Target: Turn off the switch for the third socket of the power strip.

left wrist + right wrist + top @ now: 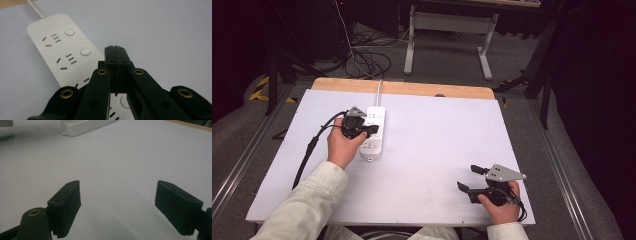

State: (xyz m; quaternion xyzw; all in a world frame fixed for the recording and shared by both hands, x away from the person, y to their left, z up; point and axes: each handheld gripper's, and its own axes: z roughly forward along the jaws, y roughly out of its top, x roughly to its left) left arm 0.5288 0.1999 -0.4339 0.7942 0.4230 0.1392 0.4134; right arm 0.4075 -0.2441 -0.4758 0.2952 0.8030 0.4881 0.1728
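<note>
A white power strip [373, 134] lies on the left half of the white table top [437, 125], its cord running to the far edge. My left gripper [374, 130] is held over the strip, its jaws shut with nothing between them. In the left gripper view the shut tips [115, 48] hover just above the strip [60, 47], near its round buttons and sockets. My right gripper [467, 177] rests near the front right corner, open and empty. Its pads [66, 205] stand wide apart over bare table, with the strip [85, 126] far off at the top.
The strip's white cord [378, 90] crosses the wooden far edge [412, 89] of the table. A black cable [309, 150] trails from the left gripper toward the front left. Beyond the table are floor cables [367, 60] and a white desk frame [447, 30].
</note>
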